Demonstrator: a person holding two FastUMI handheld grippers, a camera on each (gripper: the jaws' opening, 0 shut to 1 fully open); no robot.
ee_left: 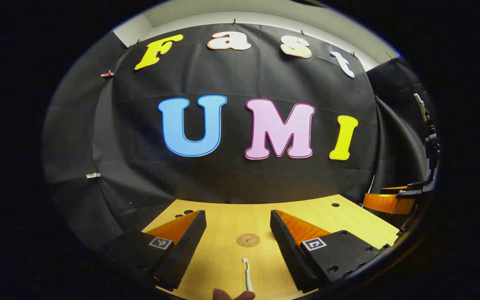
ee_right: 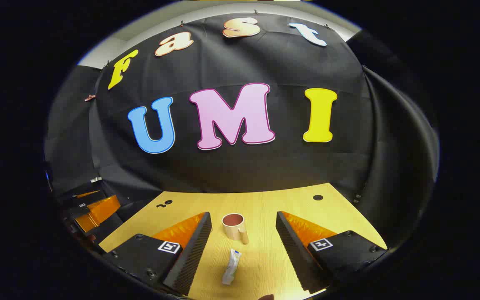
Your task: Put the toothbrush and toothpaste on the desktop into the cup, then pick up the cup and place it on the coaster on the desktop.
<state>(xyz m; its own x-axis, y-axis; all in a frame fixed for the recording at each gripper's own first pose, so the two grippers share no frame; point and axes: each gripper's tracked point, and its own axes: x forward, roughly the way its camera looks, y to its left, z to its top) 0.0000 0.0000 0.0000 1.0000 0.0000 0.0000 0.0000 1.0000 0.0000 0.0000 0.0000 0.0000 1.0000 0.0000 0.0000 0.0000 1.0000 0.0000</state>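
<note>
The pale yellow wooden desktop [ee_left: 231,258] runs up to the black cloth wall and serves as the reference for everything else. In the left gripper view, the left gripper [ee_left: 238,227] hangs above the desktop's near half with its fingers spread wide apart and nothing between them. In the right gripper view, the right gripper [ee_right: 243,227] also hangs above the desktop, its fingers likewise wide apart and empty. The beige ceramic cup with a reddish-brown inside [ee_right: 234,226] stands upright toward the desktop's middle (handle turned to the near side). The white toothpaste tube [ee_right: 231,266] lies flat on the desktop just nearer than the cup, apart from it. The round brown coaster [ee_left: 248,240] lies flat at mid-desktop. The slim white toothbrush [ee_left: 247,275] lies just nearer than the coaster, head pointing toward it.
</note>
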